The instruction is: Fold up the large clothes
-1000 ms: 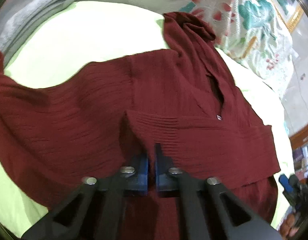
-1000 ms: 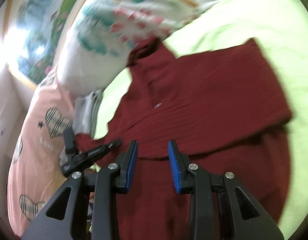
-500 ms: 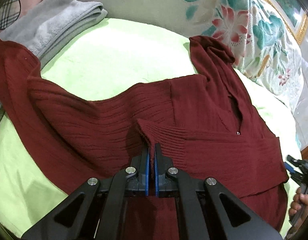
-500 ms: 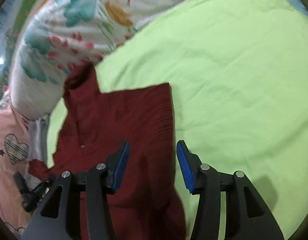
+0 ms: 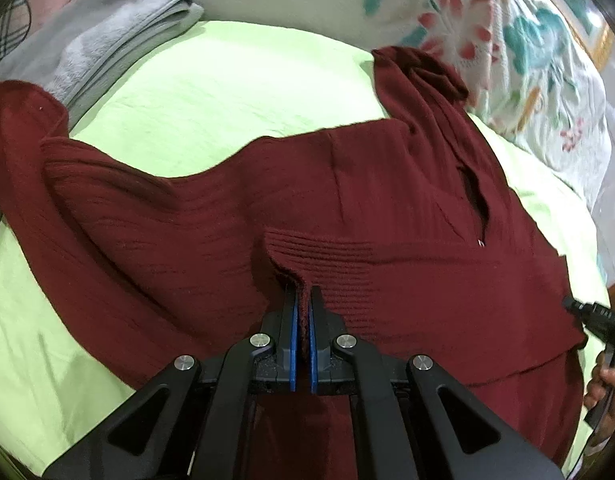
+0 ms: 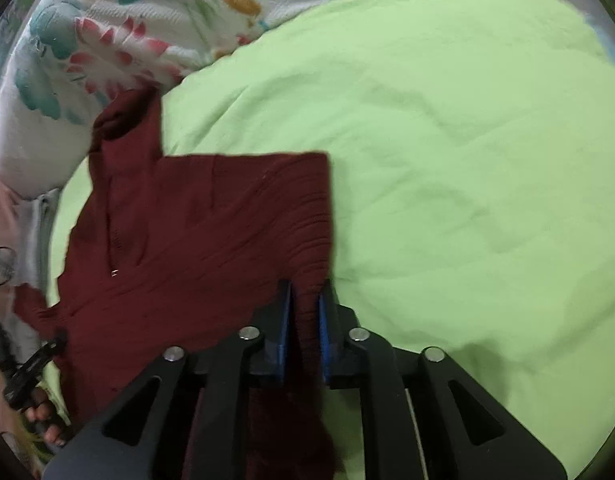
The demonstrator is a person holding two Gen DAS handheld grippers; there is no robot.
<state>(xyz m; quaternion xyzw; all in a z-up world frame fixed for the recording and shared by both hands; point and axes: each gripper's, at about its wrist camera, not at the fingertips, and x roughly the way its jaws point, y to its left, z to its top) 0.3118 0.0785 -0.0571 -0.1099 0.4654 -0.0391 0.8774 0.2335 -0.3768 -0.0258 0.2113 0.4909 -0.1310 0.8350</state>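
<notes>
A dark red ribbed knit sweater [image 5: 387,200] lies spread on a light green bed sheet [image 5: 227,80]. My left gripper [image 5: 302,292] is shut on a folded ribbed cuff edge of the sweater near its middle. In the right wrist view the sweater [image 6: 195,232] lies left of centre, and my right gripper [image 6: 305,292] has its blue pads closed around the sweater's right edge. The right gripper also shows at the right rim of the left wrist view [image 5: 595,316], and the left gripper at the lower left of the right wrist view [image 6: 31,364].
A folded grey towel [image 5: 107,36] lies at the far left of the bed. A floral pillow [image 5: 527,48] stands behind the sweater, also seen in the right wrist view [image 6: 107,32]. Bare green sheet [image 6: 467,160] spreads to the right of the sweater.
My right gripper swung to the sweater's right edge and closed from open onto the fabric. My left gripper stayed shut on the cuff, moving slightly.
</notes>
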